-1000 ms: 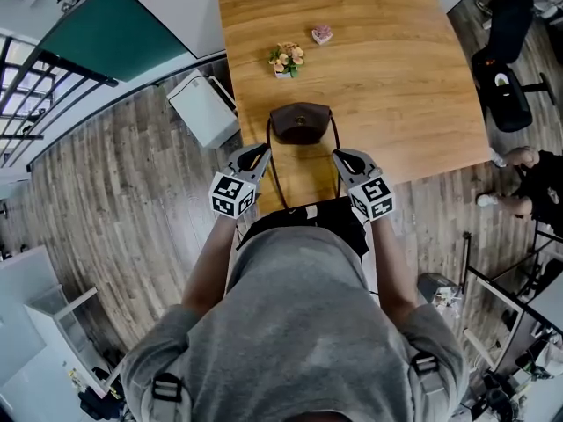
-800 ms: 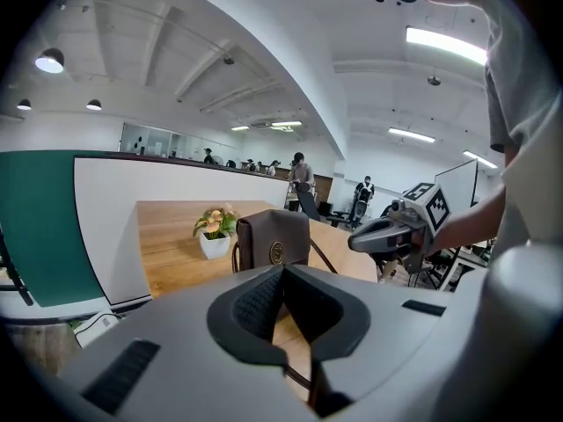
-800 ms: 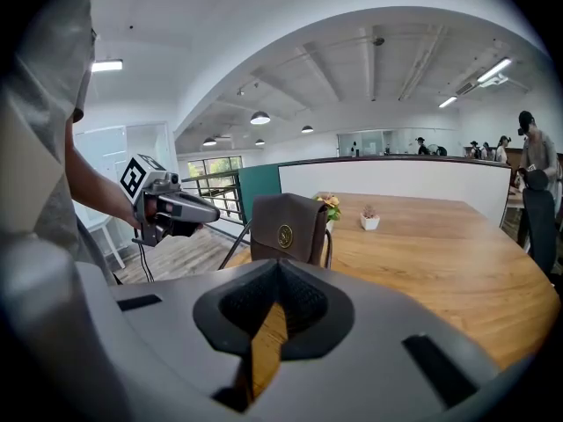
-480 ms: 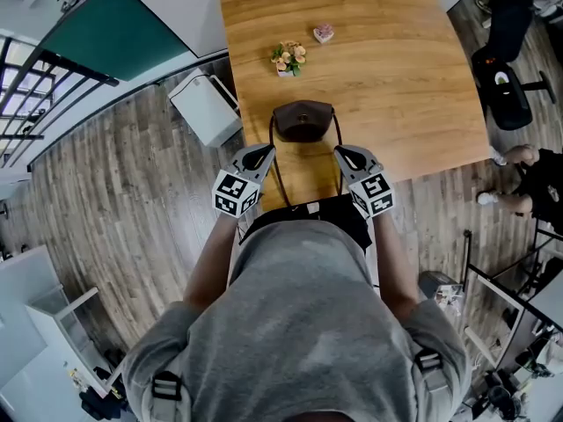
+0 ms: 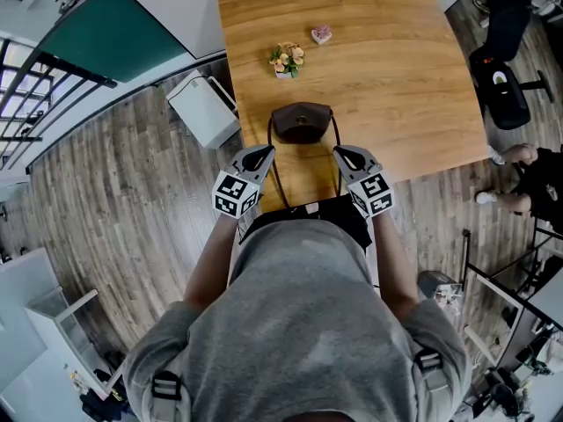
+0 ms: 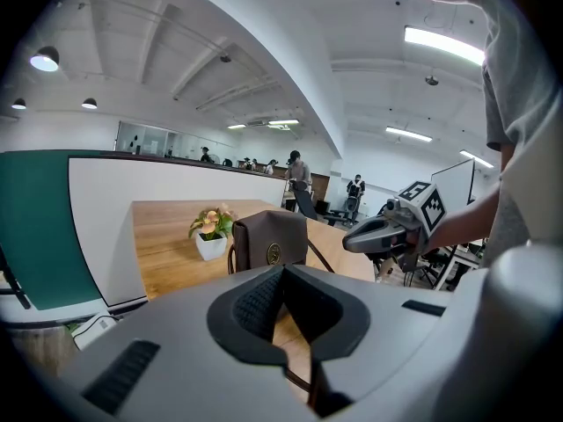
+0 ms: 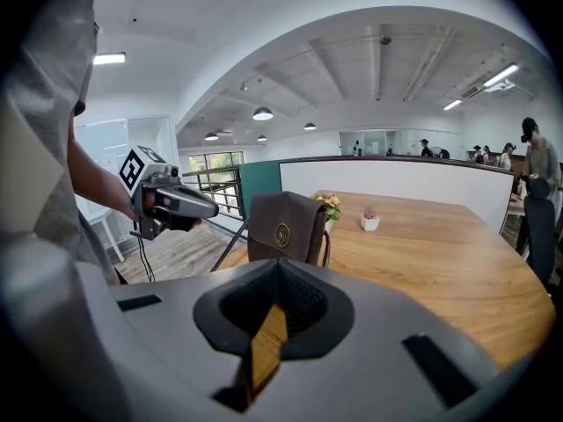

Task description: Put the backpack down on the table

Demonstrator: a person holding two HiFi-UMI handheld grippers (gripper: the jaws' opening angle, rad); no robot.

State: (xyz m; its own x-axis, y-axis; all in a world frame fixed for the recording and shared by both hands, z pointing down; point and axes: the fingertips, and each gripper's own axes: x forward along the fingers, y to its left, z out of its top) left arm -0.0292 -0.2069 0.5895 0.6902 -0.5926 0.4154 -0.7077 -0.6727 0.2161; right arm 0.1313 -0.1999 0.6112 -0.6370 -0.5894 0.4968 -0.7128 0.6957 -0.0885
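The small brown backpack (image 5: 302, 121) stands upright on the wooden table (image 5: 396, 77), close to its near edge. Its thin dark straps (image 5: 274, 178) trail back toward me and over the edge. My left gripper (image 5: 264, 151) hovers just left of the bag and my right gripper (image 5: 339, 153) just right of it, both short of the bag. In the left gripper view the bag (image 6: 269, 243) sits straight ahead beyond the shut left gripper (image 6: 283, 271), with a strap passing underneath. In the right gripper view the right gripper (image 7: 280, 266) is shut with nothing in it, facing the bag (image 7: 283, 229).
A small white pot of flowers (image 5: 286, 60) and a tiny pink plant pot (image 5: 322, 33) stand farther back on the table. A white box (image 5: 204, 110) sits on the floor to the left. A black chair (image 5: 501, 77) and a seated person (image 5: 532, 178) are at the right.
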